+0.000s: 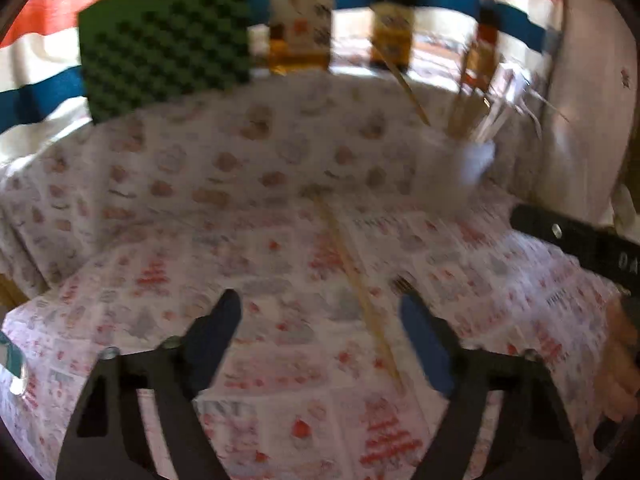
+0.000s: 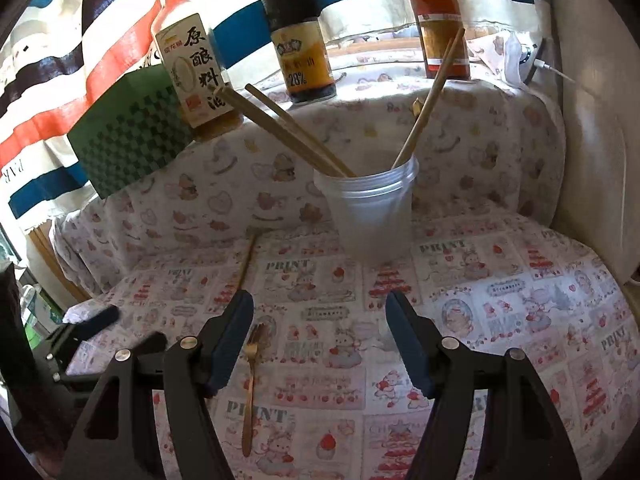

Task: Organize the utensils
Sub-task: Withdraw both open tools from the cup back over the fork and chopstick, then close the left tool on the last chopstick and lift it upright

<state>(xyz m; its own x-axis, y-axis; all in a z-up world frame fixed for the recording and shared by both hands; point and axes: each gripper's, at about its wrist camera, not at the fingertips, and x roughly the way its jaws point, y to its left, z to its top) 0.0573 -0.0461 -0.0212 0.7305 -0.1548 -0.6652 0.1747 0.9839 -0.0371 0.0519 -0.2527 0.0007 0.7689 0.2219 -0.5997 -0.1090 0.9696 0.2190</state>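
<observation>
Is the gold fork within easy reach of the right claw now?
Probably yes: the gold fork lies flat on the cloth beside the open right claw's left finger, nothing covering it.

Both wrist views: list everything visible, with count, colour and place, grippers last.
plastic cup: one, translucent white, upright at the centre back of the cloth.
chopsticks in cup: three, tan, leaning out of the cup.
loose chopstick: one, tan, flat on the cloth left of the cup.
fork: one, gold, flat on the cloth by the right gripper's left finger.
bottles: three, along the back ledge.
green box: one, checkered, back left.
tablecloth: one, white with red prints.
left hand-held gripper: open, above the loose chopstick.
right hand-held gripper: open, empty.
</observation>
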